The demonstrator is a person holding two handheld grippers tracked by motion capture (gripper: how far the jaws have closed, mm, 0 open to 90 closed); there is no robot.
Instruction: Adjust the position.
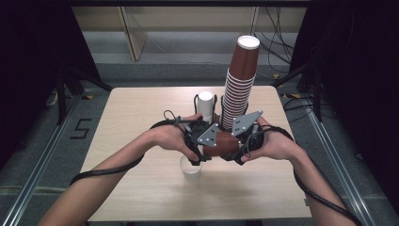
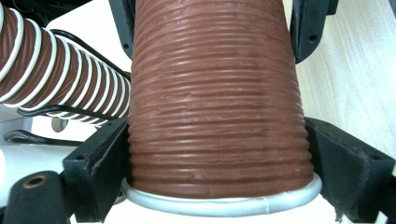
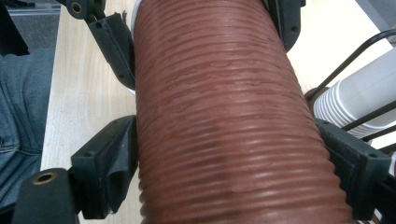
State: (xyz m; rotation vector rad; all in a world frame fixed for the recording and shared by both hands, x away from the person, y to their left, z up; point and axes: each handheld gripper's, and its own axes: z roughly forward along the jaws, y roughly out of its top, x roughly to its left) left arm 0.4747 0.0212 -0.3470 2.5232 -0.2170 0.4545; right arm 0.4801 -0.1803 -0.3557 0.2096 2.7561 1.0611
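Jaws of the left gripper [image 2: 215, 154] clamp the ribbed brown cup [image 2: 219, 102] near its white rim, both pads tight against its wall. Jaws of the right gripper [image 3: 229, 158] press the same cup from the other end, gripping it too. In the high view the brown cup [image 1: 221, 144] lies sideways between both hands, held above the counter [image 1: 141, 108], just in front of the tall brown cup stack [image 1: 239, 84]. A white cup [image 1: 191, 168] stands directly below the brown cup.
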